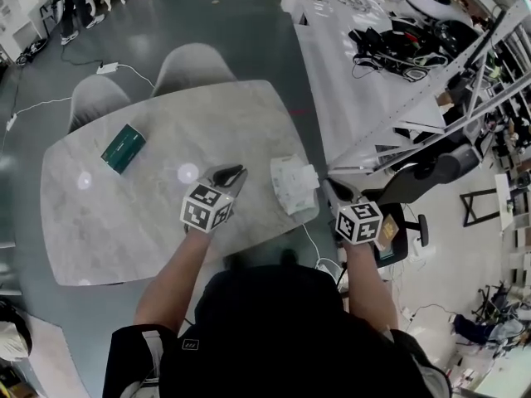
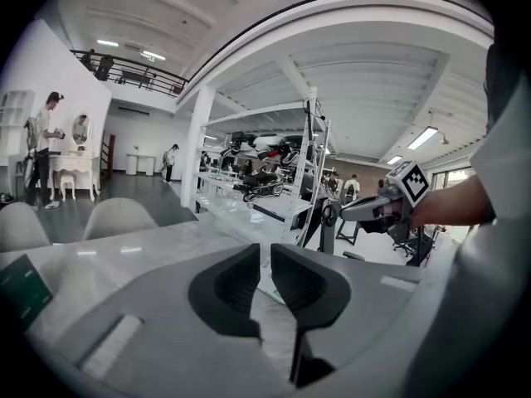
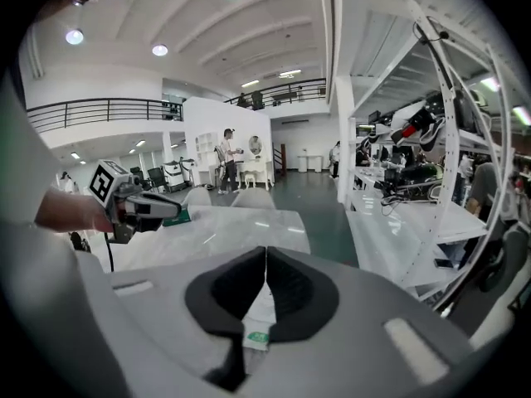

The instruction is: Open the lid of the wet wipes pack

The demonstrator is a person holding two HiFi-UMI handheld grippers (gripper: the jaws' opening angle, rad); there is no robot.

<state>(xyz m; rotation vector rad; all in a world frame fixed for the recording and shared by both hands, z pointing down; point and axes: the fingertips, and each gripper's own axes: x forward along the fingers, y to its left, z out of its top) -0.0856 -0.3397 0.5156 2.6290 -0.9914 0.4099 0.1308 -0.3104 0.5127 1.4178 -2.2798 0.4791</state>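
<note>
The wet wipes pack (image 1: 292,184), white and flat, lies near the right edge of the pale marble table (image 1: 124,222). My left gripper (image 1: 236,173) hovers just left of the pack, its jaws a narrow slit apart with nothing between them (image 2: 265,251). My right gripper (image 1: 329,186) hangs off the table's right edge, right of the pack, jaws shut and empty (image 3: 265,251). In the right gripper view a strip of the pack (image 3: 257,322) with a green mark shows below the jaws. Neither gripper touches the pack. I cannot see whether its lid is open.
A dark green packet (image 1: 123,148) lies at the table's far left. Two grey chairs (image 1: 192,66) stand behind the table. White shelving (image 1: 390,98) with cables and gear runs along the right, with a black office chair (image 1: 431,172) beside it.
</note>
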